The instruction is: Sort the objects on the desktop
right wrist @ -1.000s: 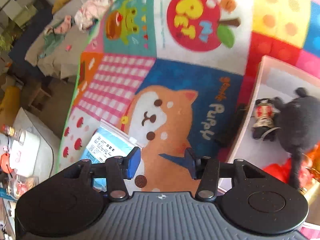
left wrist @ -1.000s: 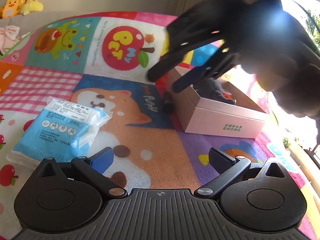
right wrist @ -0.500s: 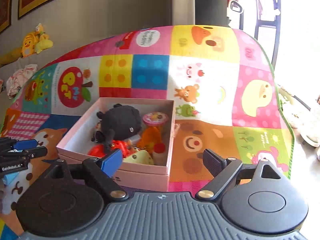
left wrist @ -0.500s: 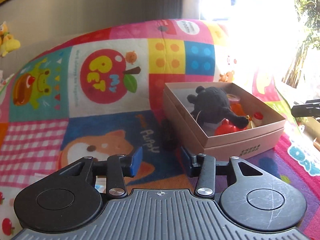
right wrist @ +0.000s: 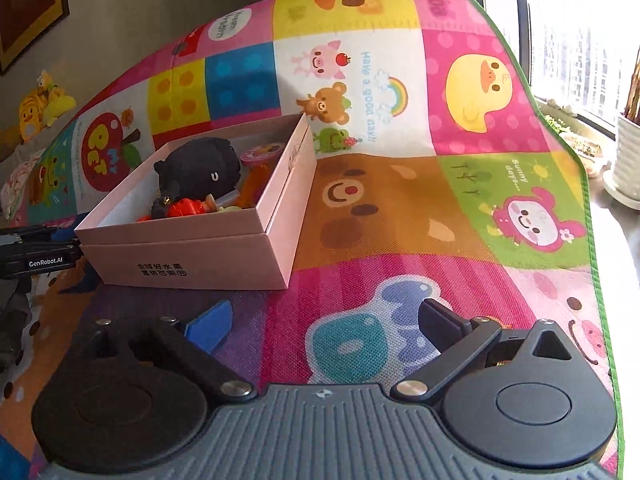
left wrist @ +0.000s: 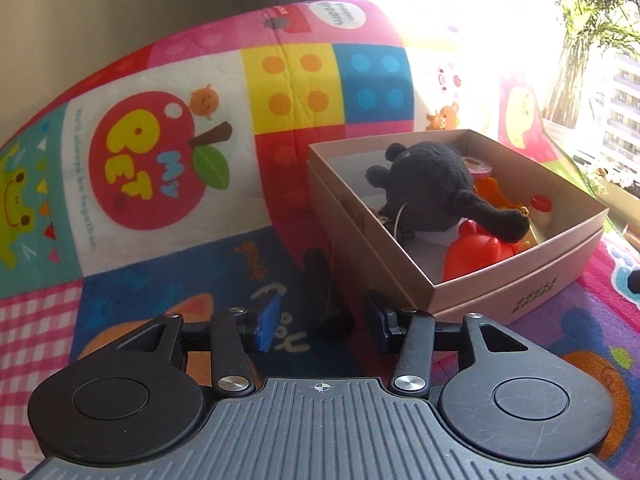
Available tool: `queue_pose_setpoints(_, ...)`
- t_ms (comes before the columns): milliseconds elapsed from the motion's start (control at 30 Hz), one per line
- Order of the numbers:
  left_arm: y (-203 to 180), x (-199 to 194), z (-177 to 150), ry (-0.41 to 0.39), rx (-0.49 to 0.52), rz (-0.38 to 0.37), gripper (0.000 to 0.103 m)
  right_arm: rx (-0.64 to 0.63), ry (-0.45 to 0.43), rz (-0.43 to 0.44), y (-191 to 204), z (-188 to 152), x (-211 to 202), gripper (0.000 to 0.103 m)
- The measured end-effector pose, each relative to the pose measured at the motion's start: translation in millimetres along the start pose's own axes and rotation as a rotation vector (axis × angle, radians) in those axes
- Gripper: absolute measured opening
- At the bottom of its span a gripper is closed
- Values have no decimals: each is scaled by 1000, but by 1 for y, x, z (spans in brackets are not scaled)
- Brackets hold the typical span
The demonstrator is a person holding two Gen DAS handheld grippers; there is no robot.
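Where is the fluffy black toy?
The fluffy black plush toy lies inside the open pink cardboard box on the colourful play mat, beside a red plastic toy.

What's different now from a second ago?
The right gripper left its place above the pink box, now low before it, jaws opening, empty. The left gripper swung from the blue packet to the dark object beside the box. Box contents unchanged.

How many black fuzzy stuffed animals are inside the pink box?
1. The black fuzzy stuffed animal lies in the pink cardboard box, on top of red and orange toys; another small one could be hidden underneath.
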State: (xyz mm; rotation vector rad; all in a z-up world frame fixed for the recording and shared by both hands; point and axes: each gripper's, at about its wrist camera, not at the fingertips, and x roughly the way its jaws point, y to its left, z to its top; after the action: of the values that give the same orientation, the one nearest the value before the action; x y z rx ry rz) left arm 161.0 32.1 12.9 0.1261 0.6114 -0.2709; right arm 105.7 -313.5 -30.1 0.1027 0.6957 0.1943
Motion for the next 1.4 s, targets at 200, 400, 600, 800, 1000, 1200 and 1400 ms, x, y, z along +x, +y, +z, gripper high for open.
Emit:
queue_pose_setpoints(200, 6, 6, -9, 46, 2, 6, 55, -9, 10, -13, 4, -3, 4, 101)
queue_pose_setpoints(400, -5, 15, -10, 44, 33, 45, 58, -17, 24, -24, 7, -4, 7, 103)
queue_pose_setpoints(600, 3, 18, -7, 48, -15, 40, 39, -26, 30, -22, 8, -5, 10, 103)
queue_pose_setpoints(800, -2, 5, -6, 47, -22, 76, 26, -15, 31, -15, 6, -5, 9, 103)
queue_pose_setpoints(1000, -22, -45, -29, 43, -11, 70, 26, 1, 12, -3, 4, -4, 6, 103)
queue_pose_setpoints(1200, -71, -100, -61, 30, -5, -70, 26, 11, -74, 54, 10, 7, -10, 103)
queue_pose_setpoints(1400, -118, -111, -78, 46, 1, -273, 29, -6, -140, 27, 23, 40, -11, 83)
